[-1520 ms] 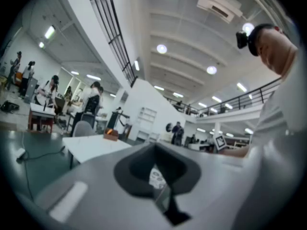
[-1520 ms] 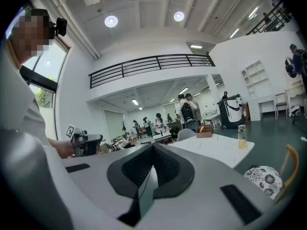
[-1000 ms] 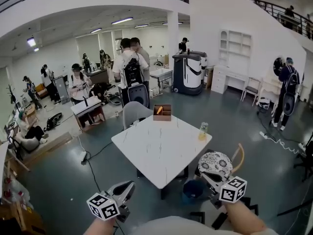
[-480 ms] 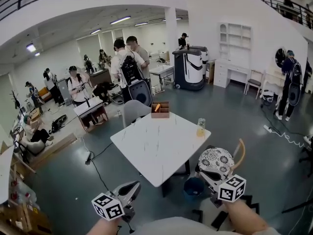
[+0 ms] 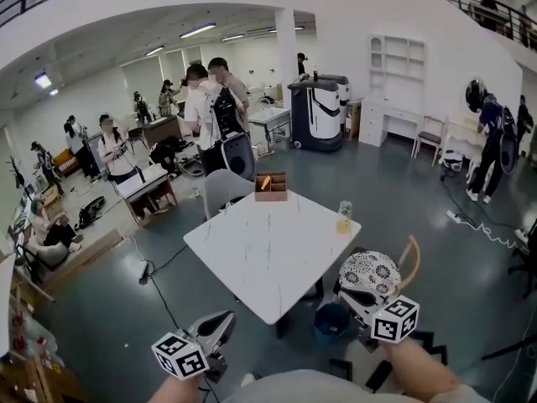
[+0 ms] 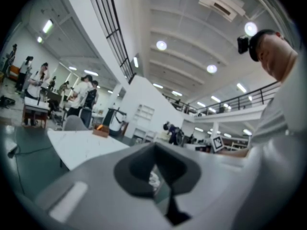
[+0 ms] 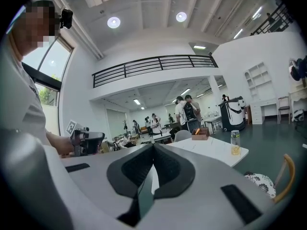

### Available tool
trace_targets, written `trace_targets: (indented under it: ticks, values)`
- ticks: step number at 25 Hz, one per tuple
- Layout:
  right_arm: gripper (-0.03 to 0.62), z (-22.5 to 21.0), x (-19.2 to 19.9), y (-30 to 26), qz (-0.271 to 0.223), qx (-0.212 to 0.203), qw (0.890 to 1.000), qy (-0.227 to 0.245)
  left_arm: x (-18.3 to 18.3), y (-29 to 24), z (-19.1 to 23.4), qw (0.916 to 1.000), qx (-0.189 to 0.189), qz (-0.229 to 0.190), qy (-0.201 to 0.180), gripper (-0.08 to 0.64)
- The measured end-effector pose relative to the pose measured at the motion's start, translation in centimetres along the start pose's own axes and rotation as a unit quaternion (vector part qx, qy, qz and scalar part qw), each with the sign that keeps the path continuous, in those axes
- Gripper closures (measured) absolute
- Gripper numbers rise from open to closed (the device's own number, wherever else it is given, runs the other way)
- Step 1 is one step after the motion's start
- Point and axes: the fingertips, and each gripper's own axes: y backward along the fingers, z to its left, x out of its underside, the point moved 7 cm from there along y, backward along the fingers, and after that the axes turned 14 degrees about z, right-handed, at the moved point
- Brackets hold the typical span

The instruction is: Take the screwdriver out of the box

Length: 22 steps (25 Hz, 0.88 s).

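A small wooden box [image 5: 271,188] stands at the far edge of the white marble table [image 5: 252,263]. The screwdriver's orange handle [image 5: 265,181] pokes out of it. Both grippers hang in the air well short of the table's near corner. My left gripper [image 5: 220,324] is at the lower left and my right gripper [image 5: 359,297] at the lower right, each shut with nothing in it. The box [image 6: 100,131] shows small and far beyond the shut left gripper [image 6: 154,147]. From the right gripper [image 7: 153,147], the box [image 7: 200,135] sits on the distant tabletop.
A bottle of yellow liquid [image 5: 343,217] stands at the table's right corner. A chair with a patterned cushion [image 5: 370,274] is beside my right gripper, a blue bin [image 5: 333,321] sits under the table, and a grey chair [image 5: 222,188] stands behind it. Several people stand beyond.
Both grippers have edged slightly toward the table and stay shut. The head view has shifted a little, and the people in the background have moved.
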Motion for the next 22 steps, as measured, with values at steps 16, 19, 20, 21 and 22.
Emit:
trace_targets:
  ticks: [16,19,20,21,22]
  values:
    - [0.586,1.7,-7.6,-14.5,-0.001,0.070,0.997,-0.014,-8.1,-0.3,19.7,0.9971,0.075,-0.001,-0.013,0.558]
    - [0.586,1.6,-8.2,-16.6,0.000,0.084,0.996,-0.021,-8.8,-0.8,22.5,0.9960,0.088,0.005,-0.016,0.558]
    - [0.586,1.6,-8.4,-17.2,0.001,0.089,0.996,-0.023,-9.0,-1.1,23.3,0.9955,0.093,0.007,-0.017,0.558]
    - [0.586,1.6,-8.6,-17.8,0.003,0.093,0.995,-0.025,-9.1,-1.4,24.1,0.9949,0.099,0.010,-0.018,0.558]
    - [0.586,1.6,-8.8,-18.4,0.005,0.096,0.995,-0.027,-9.2,-1.6,24.8,0.9944,0.104,0.012,-0.018,0.558]
